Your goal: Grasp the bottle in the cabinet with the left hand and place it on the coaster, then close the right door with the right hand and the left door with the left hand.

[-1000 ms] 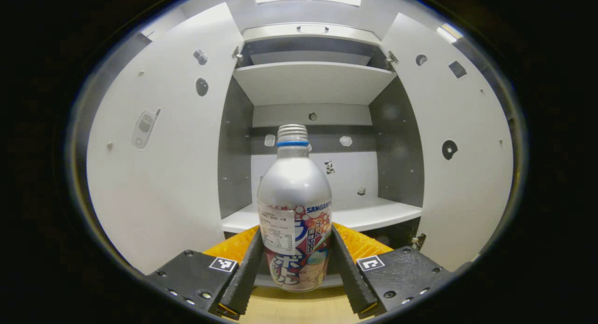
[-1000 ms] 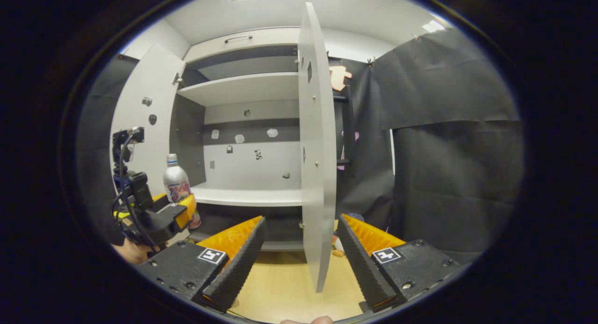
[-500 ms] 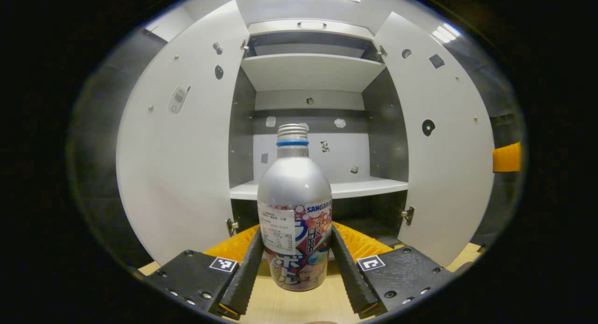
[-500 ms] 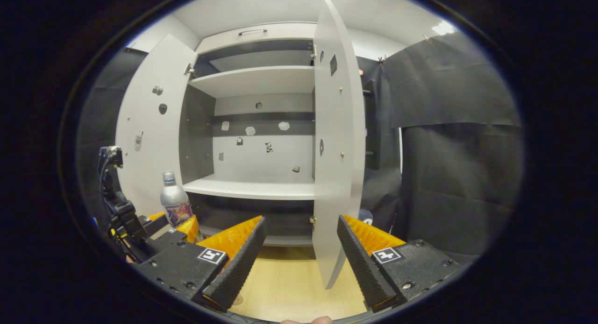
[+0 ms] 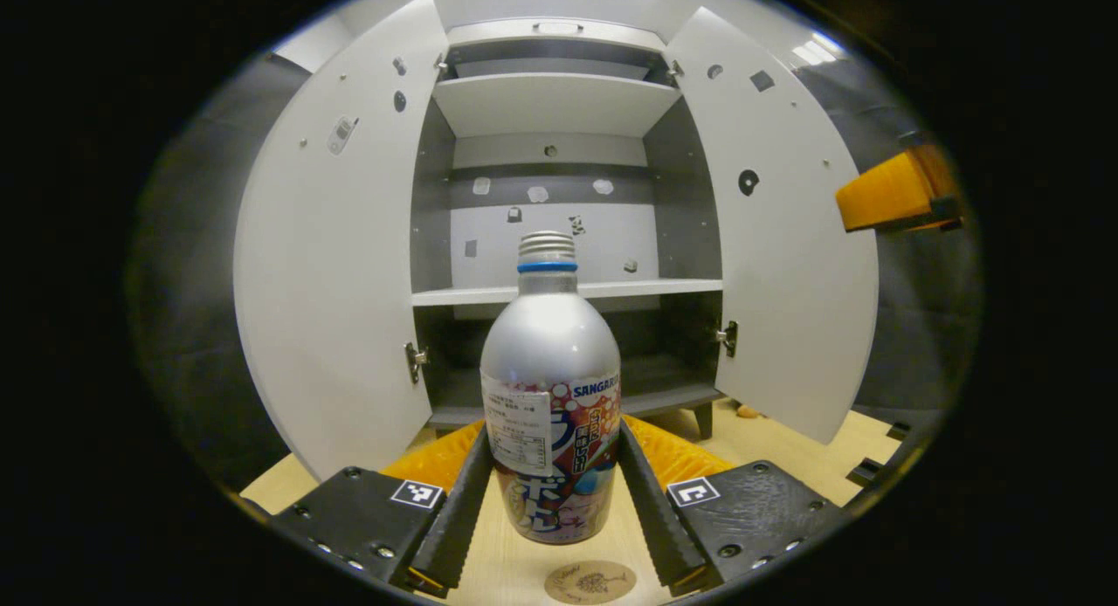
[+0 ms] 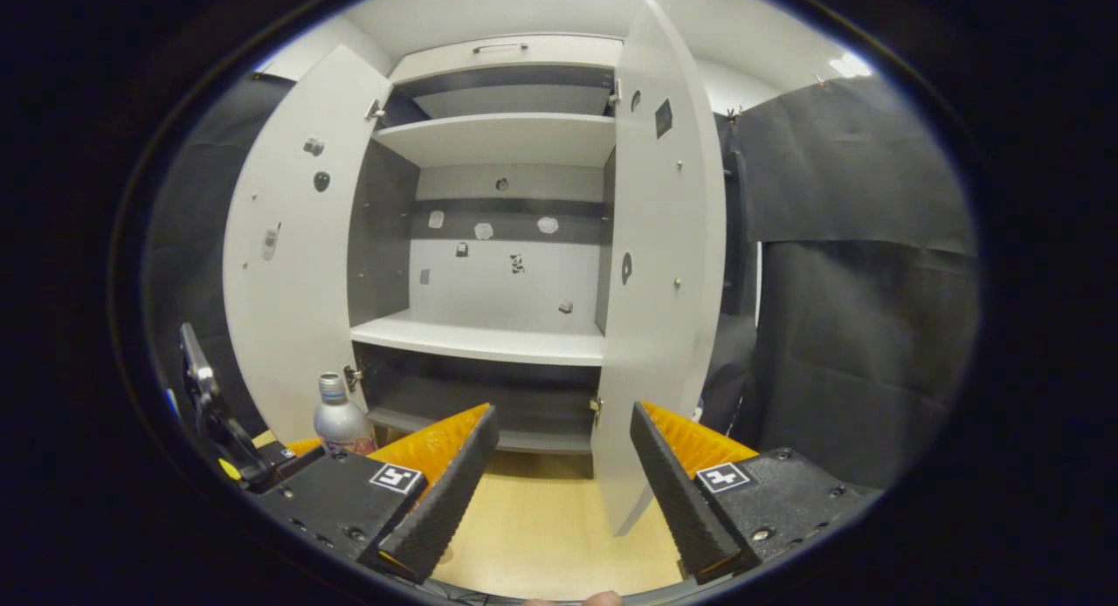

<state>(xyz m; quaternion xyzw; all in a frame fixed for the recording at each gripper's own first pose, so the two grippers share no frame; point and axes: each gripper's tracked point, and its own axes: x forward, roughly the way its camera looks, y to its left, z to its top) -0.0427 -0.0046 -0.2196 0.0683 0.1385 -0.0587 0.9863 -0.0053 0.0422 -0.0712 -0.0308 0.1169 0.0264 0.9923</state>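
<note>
In the left gripper view my left gripper (image 5: 550,501) is shut on a silver bottle (image 5: 550,388) with a colourful label and a blue neck ring, held upright above the wooden table. A round brown coaster (image 5: 590,581) lies just below and in front of the bottle. Behind it stands the white cabinet (image 5: 559,287) with its left door (image 5: 336,265) and right door (image 5: 773,257) both wide open. In the right gripper view my right gripper (image 6: 559,484) is open, close to the edge of the right door (image 6: 659,265). The bottle (image 6: 339,424) shows low at the left there.
The cabinet's shelves (image 6: 480,340) carry nothing. Black cloth (image 6: 856,327) hangs to the right of the cabinet. The light wooden table (image 6: 541,536) runs in front of the cabinet. Part of the right gripper (image 5: 891,191) shows at the right of the left gripper view.
My left gripper has drawn the bottle out of the cabinet and lowered it toward the table; the coaster has come into view. My right gripper has shifted slightly, still open by the right door.
</note>
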